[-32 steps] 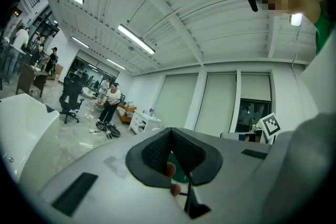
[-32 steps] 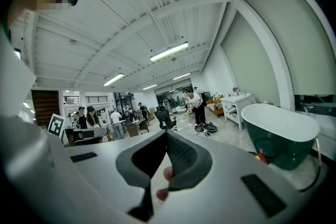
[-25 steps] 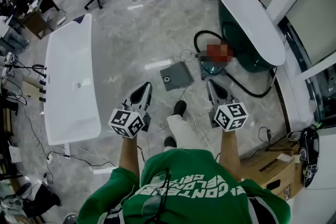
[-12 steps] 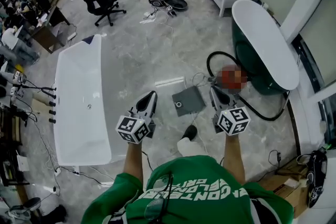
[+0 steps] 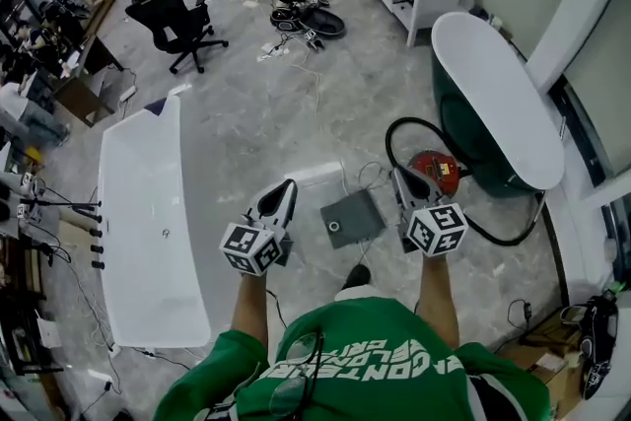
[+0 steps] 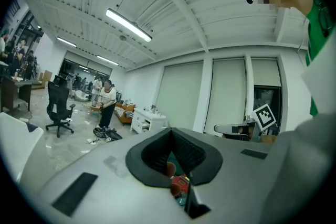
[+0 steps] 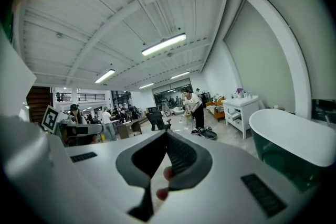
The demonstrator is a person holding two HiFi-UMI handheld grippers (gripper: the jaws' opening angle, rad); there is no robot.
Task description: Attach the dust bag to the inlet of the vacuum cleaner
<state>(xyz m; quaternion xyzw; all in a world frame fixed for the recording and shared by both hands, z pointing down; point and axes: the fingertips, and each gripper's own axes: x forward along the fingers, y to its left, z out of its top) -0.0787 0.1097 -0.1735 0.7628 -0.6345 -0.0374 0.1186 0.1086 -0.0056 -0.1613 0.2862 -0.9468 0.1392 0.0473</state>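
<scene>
My left gripper [image 6: 171, 131]: tips together, nothing between them;
Gap below my tips: red vacuum cleaner [image 6: 180, 185], only partly seen;
Far left: black office chair [image 6: 58, 107];
Middle distance: person [image 6: 107, 102] standing near a white cabinet [image 6: 147, 120]

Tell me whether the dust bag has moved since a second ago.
No. The dust bag keeps its place left of the vacuum cleaner; only the camera shifted.

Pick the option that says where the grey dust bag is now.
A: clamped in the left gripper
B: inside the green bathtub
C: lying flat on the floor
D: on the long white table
C: the dust bag lies flat on the floor beside the red vacuum cleaner; the left gripper and the right gripper are both shut and hold nothing.
</scene>
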